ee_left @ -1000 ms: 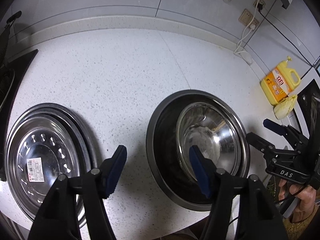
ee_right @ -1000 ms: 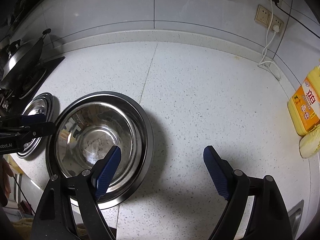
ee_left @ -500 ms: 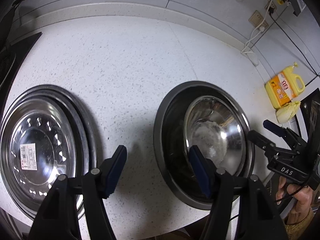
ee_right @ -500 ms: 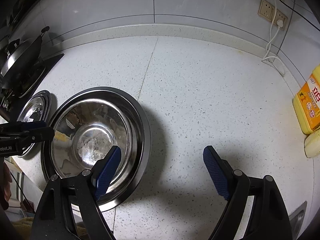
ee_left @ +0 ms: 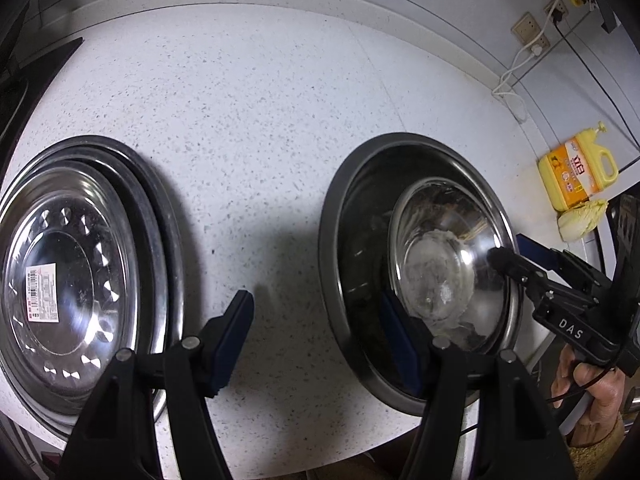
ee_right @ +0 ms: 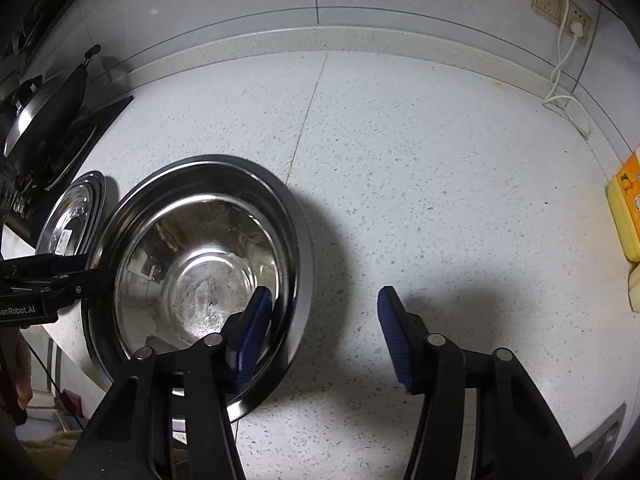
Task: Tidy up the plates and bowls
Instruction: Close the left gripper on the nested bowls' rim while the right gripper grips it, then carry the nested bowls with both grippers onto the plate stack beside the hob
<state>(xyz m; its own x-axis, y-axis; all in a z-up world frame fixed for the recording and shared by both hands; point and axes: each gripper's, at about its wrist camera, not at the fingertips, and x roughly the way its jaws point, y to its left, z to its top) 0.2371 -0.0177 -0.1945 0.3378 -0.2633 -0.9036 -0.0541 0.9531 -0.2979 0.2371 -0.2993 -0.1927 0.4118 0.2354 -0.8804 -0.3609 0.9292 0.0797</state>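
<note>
Two nested steel bowls sit near the counter's front edge: a small bowl [ee_left: 436, 256] inside a large one [ee_left: 352, 216], also in the right wrist view [ee_right: 200, 272]. A stack of steel plates [ee_left: 60, 280] lies to the left, the top one with a sticker; it shows small in the right wrist view [ee_right: 72, 216]. My left gripper [ee_left: 316, 340] is open, its right finger inside the large bowl's left rim, its left finger over the counter. My right gripper [ee_right: 320, 332] is open, its left finger over the bowls' right rim. Both grip nothing.
A yellow detergent bottle [ee_left: 576, 172] and a pale cabbage piece [ee_left: 580, 220] sit at the right. A wok and a black stove [ee_right: 44, 120] are at the far left. A white cable [ee_right: 568, 80] runs from wall sockets. White speckled counter [ee_right: 420, 160] stretches behind the bowls.
Both grippers have moved in towards the bowls from either side. The left gripper's right finger now reaches inside the large bowl's rim; the right gripper's left finger overlaps the opposite rim.
</note>
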